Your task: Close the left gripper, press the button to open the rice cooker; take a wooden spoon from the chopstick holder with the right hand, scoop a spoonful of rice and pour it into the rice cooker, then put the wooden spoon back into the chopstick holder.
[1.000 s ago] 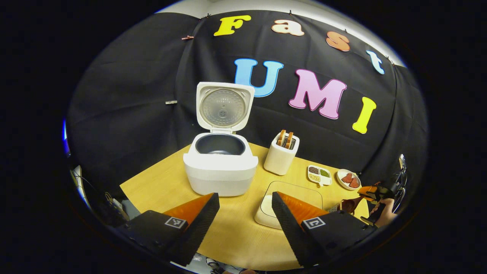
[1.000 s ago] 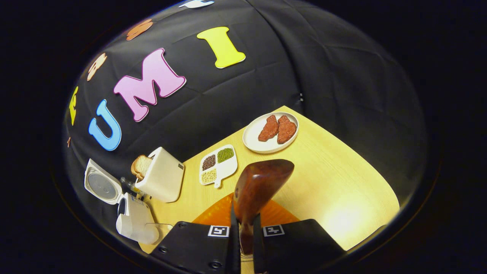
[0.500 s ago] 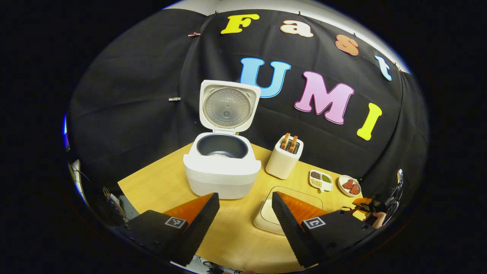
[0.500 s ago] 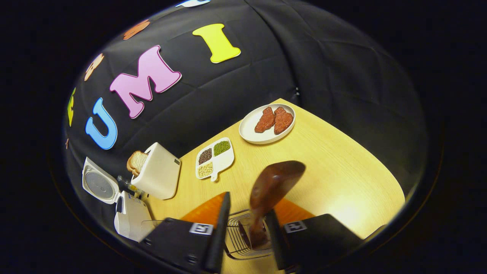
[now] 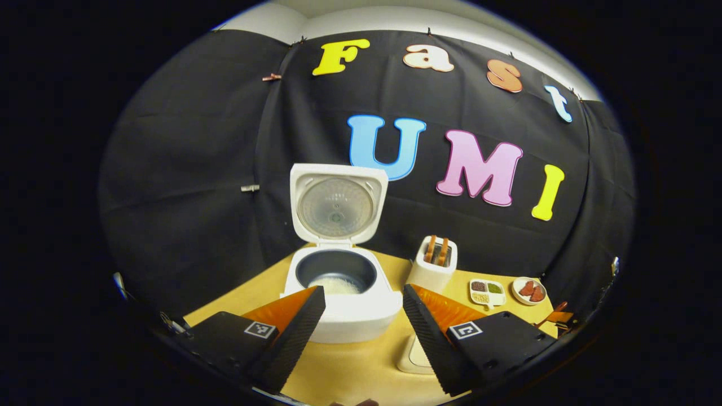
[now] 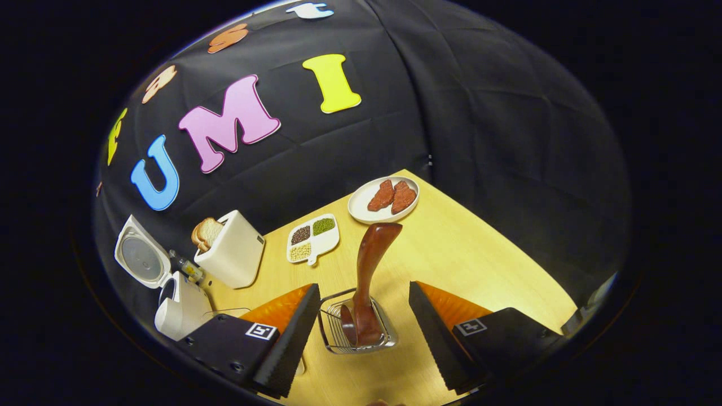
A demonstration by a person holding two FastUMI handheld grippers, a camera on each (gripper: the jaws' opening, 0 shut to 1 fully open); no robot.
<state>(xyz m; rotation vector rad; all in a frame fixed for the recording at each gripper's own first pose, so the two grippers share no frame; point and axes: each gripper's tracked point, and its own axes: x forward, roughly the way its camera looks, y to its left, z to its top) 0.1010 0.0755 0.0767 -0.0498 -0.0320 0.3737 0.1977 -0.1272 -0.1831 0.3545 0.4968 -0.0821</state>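
The white rice cooker [image 5: 344, 304] stands with its lid up, and white rice lies in its dark pot [image 5: 337, 284]. My left gripper [image 5: 361, 327] is open just in front of it, holding nothing. In the right gripper view the brown wooden spoon [image 6: 369, 270] stands upright in the wire chopstick holder [image 6: 356, 334], bowl end up. My right gripper [image 6: 361, 332] is open, its fingers on either side of the holder and apart from the spoon. The cooker [image 6: 175, 304] also appears at the lower left of that view.
A white toaster [image 5: 433, 270] with bread slices stands right of the cooker. Beyond it are a divided dish of beans [image 5: 486, 290] and a plate of red meat [image 5: 530, 290]. A rice container [image 5: 414, 358] sits behind my left gripper's right finger. The wooden table [image 6: 479, 259] is bare at the right.
My right gripper opened and let go of the spoon, which now rests in the holder, and drew back. My left gripper moved closer to the cooker and lower.
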